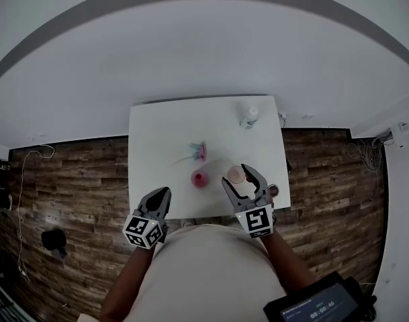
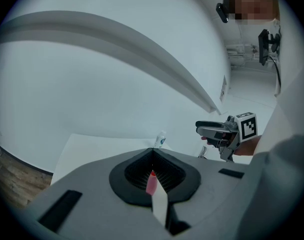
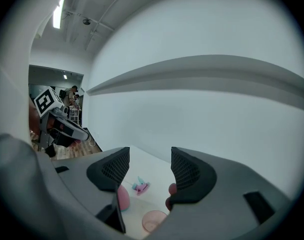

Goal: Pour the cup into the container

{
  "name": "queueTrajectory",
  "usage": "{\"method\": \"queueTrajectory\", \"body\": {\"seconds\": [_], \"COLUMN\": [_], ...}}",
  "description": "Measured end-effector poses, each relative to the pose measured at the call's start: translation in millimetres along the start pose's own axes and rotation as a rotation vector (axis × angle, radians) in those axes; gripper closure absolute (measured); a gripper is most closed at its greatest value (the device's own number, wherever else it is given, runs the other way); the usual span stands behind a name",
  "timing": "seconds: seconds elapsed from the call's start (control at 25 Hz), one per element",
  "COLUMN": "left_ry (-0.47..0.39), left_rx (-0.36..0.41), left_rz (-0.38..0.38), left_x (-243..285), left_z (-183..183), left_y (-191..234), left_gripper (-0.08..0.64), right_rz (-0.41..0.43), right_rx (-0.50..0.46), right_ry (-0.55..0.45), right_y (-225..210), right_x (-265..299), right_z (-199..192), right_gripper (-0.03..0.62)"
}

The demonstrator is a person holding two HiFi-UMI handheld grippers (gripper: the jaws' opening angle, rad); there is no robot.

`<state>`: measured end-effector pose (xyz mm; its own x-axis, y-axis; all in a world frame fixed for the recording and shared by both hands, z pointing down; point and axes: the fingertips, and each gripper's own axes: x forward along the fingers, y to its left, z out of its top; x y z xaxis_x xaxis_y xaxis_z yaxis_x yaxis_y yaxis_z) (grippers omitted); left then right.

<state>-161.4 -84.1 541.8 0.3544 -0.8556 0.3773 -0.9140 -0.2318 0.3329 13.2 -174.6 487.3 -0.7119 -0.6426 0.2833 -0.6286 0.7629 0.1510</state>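
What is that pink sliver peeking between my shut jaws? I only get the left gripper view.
Observer: Probably the pink cup. The head view shows it near the table's front edge, just ahead of your left gripper.
Operator: Is the other gripper holding something?
Observer: No. The right gripper view shows the right gripper with its jaws apart and nothing pressed between them.
Operator: What is it pointing at?
Observer: A clear pinkish container sits on the table just below those jaws.
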Motion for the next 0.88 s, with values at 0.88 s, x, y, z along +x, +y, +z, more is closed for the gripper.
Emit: {"method": "queueTrajectory", "body": {"seconds": [0.88], "left_ry": [-0.018], "left_rx": [0.013], "left_rz": [-0.129], "left_x": [-58.3], "left_z": [-7.5], "left_y": [52.8], "left_gripper": [0.551], "right_rz": [-0.169], "right_rx": [0.174], "right_ry": [-0.006], "right_y": [62.1], "right_x": [-8.0], "right_z": [16.4], "right_gripper": [0.325]}}
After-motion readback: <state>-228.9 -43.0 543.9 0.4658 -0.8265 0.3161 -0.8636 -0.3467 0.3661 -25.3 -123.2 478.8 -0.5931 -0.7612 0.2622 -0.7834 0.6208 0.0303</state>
